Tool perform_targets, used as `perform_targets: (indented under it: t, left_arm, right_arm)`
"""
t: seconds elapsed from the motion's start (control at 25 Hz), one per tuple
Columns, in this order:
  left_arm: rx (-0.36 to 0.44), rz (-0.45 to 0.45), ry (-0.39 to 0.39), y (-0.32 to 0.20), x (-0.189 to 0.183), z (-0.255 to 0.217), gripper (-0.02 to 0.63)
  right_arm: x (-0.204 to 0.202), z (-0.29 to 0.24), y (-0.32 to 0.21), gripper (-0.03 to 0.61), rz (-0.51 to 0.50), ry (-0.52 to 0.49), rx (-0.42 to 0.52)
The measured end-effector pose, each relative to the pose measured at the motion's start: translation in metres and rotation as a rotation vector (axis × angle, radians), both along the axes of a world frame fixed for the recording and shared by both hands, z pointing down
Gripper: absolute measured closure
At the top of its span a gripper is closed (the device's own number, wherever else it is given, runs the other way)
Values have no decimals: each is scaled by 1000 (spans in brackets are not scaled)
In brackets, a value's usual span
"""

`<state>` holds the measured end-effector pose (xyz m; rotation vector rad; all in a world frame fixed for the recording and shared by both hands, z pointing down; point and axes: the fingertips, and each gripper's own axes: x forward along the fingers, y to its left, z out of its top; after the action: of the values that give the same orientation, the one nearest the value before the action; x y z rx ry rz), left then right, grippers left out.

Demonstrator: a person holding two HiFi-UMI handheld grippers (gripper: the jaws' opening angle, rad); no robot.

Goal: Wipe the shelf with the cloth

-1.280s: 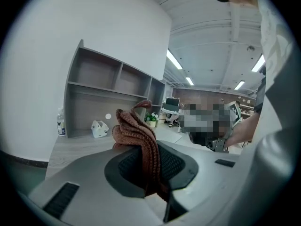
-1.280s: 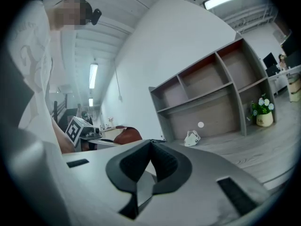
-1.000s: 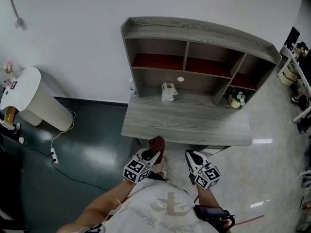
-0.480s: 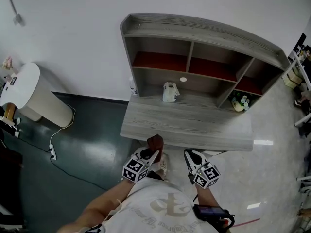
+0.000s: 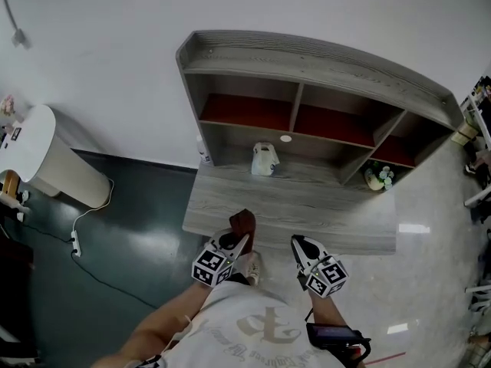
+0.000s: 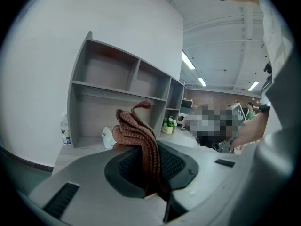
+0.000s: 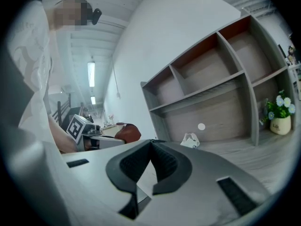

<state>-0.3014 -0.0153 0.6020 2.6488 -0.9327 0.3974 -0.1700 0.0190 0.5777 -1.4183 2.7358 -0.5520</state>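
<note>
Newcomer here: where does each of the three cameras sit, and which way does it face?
Head view: on the person's head, looking down at the shelf and desk; left gripper, right gripper and shirt show.
Left gripper view: on the left gripper, looking along its fingers, shut on the brown cloth, toward the shelf.
Right gripper view: on the right gripper, looking along its shut, empty fingers at the shelf; the left gripper shows too.
Shared: all three show the white bag.

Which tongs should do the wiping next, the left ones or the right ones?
Left. The left tongs are shut on the brown cloth at the front edge of the shelf; the right tongs are shut and empty.
</note>
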Motion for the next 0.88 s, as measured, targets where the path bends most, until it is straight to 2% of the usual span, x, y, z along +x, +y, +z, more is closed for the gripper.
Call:
perform_targets:
  t: [0.32,0.88]
  left_arm:
    - [17,-47,16,-63,-1,-6,548]
    - [76,-59,40,-158,-4,-39,548]
  right_arm:
    - [11,-3,-53,574,0,18,-2]
    - [6,-14,-143,574,-10,24,19]
